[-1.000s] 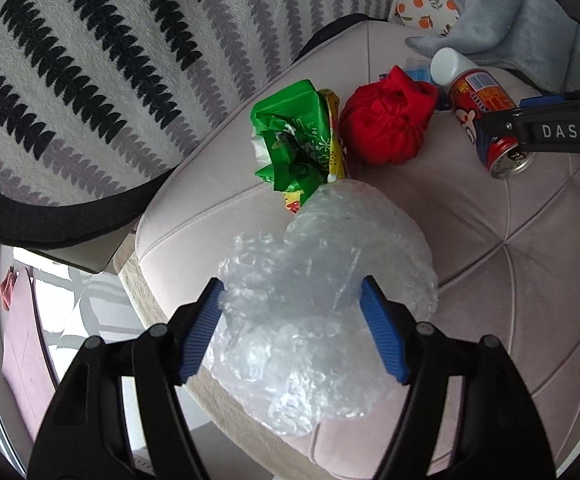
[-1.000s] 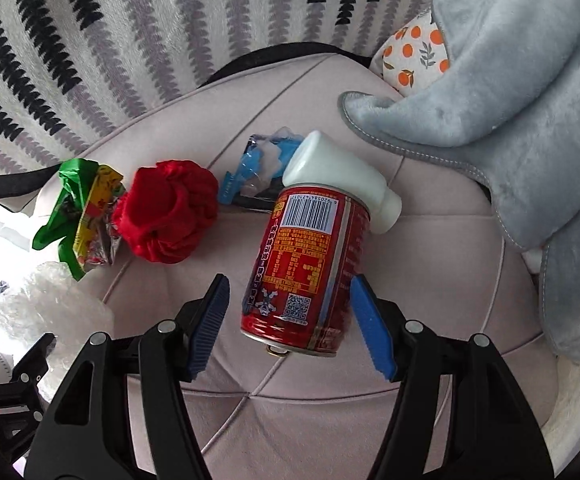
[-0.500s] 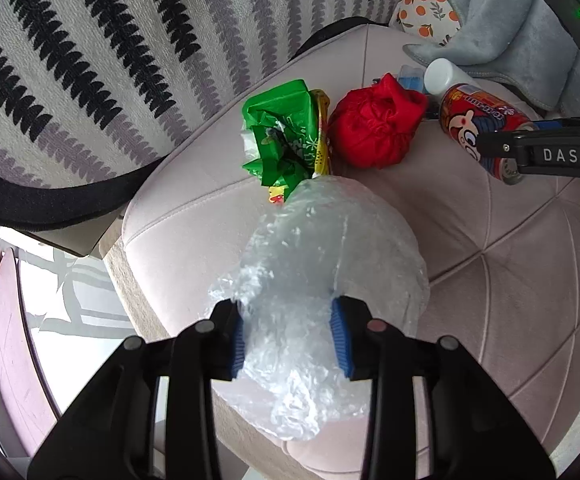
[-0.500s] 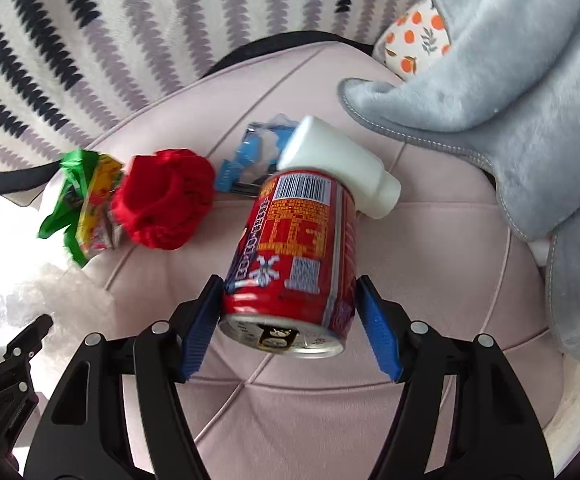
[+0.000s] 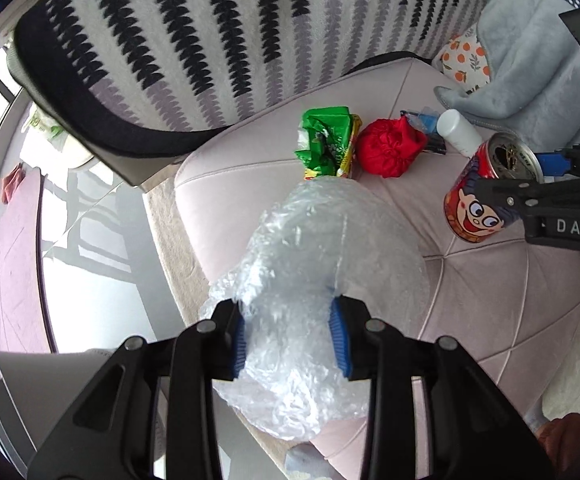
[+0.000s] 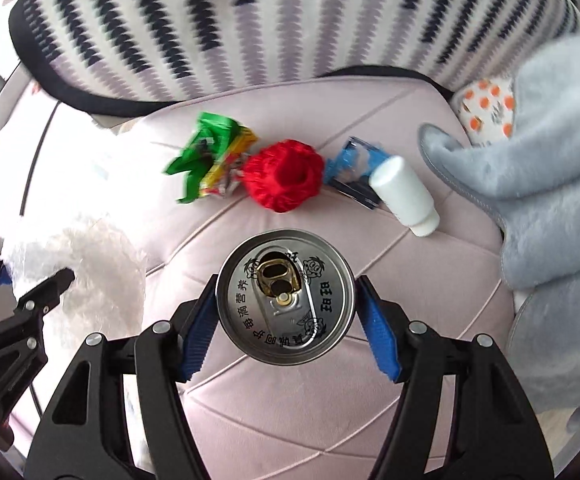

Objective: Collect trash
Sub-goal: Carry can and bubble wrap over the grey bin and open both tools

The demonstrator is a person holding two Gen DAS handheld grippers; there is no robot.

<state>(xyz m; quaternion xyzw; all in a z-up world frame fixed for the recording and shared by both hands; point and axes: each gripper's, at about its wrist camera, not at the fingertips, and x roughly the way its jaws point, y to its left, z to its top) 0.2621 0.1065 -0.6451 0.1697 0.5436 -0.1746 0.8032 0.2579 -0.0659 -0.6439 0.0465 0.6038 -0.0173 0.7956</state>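
Observation:
My left gripper [image 5: 290, 334] is shut on a clear bubble wrap wad [image 5: 322, 264] and holds it above the pink cushion's [image 5: 502, 304] left edge. My right gripper [image 6: 285, 320] is shut on a red drink can [image 6: 285, 298], lifted upright with its opened top facing the camera; the can also shows in the left wrist view [image 5: 486, 192]. On the cushion lie a green and yellow wrapper [image 6: 209, 156], a red crumpled ball [image 6: 283, 176], a blue wrapper [image 6: 354, 168] and a white bottle [image 6: 406, 196].
A striped black, grey and white pillow [image 5: 217, 40] stands behind the cushion. A grey plush blanket [image 6: 538, 152] lies at the right, over an orange-print pillow [image 6: 486, 108]. Bright floor [image 5: 89, 232] lies to the left of the cushion.
My left gripper closed on the bubble wrap and lifted it. My right gripper closed on the can, raised it and tipped it upright.

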